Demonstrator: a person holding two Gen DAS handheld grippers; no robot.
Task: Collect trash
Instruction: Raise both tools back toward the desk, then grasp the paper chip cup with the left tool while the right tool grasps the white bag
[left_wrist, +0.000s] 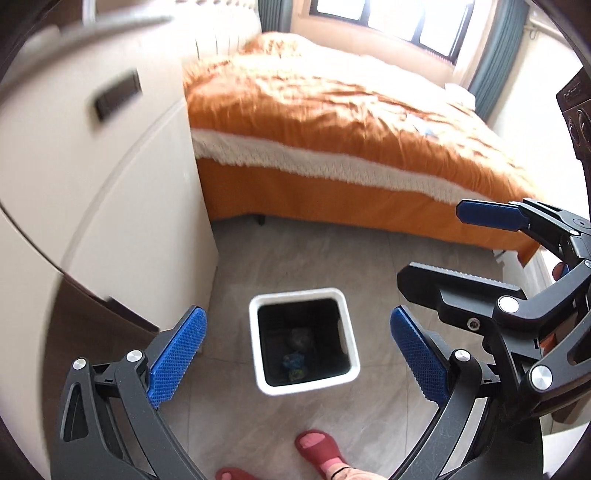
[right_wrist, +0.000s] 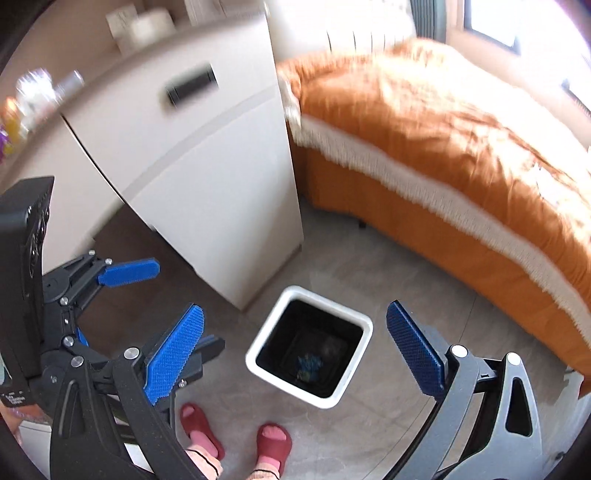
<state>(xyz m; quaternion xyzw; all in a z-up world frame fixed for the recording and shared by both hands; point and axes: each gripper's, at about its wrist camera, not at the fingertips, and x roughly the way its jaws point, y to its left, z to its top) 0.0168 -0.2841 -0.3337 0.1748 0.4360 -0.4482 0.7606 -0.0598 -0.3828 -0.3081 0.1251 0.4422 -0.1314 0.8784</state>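
Note:
A white square trash bin (left_wrist: 349, 345) with a black inside stands on the grey tile floor; it also shows in the right wrist view (right_wrist: 360, 321). Crumpled trash (left_wrist: 295, 363) lies at its bottom, also seen in the right wrist view (right_wrist: 310, 365). My left gripper (left_wrist: 297, 354) is open and empty, held high above the bin. My right gripper (right_wrist: 295, 354) is open and empty, also above the bin. The right gripper shows at the right edge of the left wrist view (left_wrist: 432, 251). The left gripper shows at the left of the right wrist view (right_wrist: 181, 306).
A white cabinet (right_wrist: 207, 155) stands left of the bin. A bed with an orange cover (left_wrist: 332, 110) fills the back and right. The person's feet in red slippers (right_wrist: 273, 443) stand just in front of the bin. Blurred bottles (right_wrist: 22, 107) sit on a surface at far left.

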